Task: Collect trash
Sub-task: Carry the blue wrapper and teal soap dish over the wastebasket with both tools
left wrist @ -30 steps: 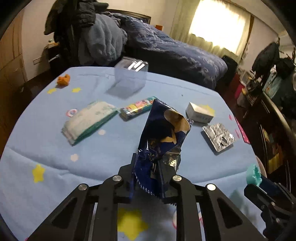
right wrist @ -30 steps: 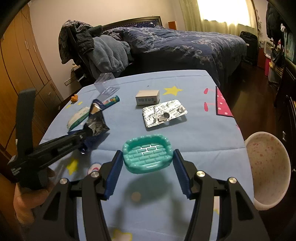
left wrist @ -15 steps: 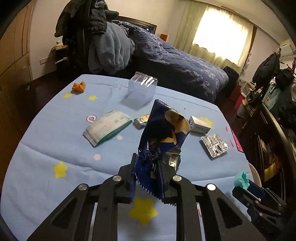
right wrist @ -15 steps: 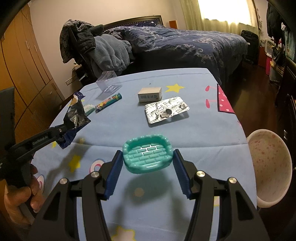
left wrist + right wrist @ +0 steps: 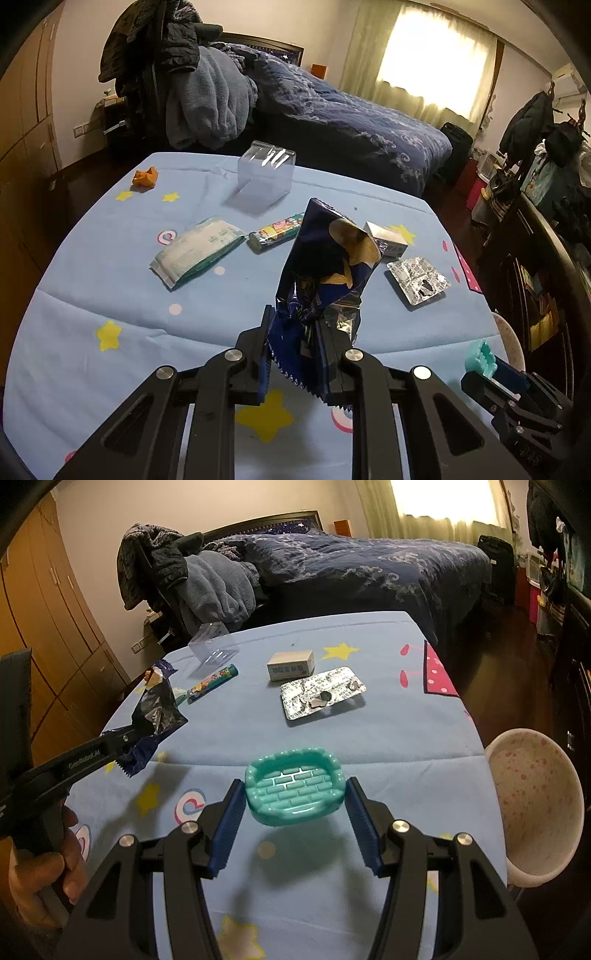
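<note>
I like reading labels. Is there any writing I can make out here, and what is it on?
"GenRobot.AI": white letters on the black left gripper arm.
Small box: blue print, too blurred to read.
Blister pack: print too small.
Candy tube, tissue pack, chip bag: unreadable.

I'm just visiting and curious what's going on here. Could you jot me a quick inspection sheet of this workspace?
Surface: table under a light blue star-print cloth.
Job's things: blue snack wrapper lifted; foil blister pack, small box, candy tube, tissue pack, orange scrap lying on the cloth.
Clutter: clear plastic box.
Grippers: left gripper shut on the wrapper; right gripper shut on a teal tray.
Cables: nothing seen.
Surroundings: bed, white speckled bin beside the table.
</note>
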{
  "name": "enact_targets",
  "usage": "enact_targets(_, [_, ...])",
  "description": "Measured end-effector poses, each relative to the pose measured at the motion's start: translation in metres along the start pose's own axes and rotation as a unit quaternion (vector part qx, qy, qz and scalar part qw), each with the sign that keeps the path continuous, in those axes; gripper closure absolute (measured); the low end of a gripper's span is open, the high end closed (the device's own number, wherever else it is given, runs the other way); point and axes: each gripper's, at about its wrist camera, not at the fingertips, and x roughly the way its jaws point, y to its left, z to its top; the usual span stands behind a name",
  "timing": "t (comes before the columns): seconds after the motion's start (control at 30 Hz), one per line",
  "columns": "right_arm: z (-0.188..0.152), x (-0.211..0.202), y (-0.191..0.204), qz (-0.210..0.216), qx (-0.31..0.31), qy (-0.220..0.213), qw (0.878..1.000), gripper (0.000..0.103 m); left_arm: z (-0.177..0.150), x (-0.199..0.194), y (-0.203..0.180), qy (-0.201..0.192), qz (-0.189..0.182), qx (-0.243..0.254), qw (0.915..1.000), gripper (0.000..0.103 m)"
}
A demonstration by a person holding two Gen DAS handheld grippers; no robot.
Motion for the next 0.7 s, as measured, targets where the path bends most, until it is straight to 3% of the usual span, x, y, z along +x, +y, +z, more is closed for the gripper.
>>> enact_targets(0.7, [-0.013,-0.011,-0.023,0.011,0.022,-0.005,1.000,0.047,-0.004,-0.001,-0.035,0.004,0.004,0.035,0.9994,0.083])
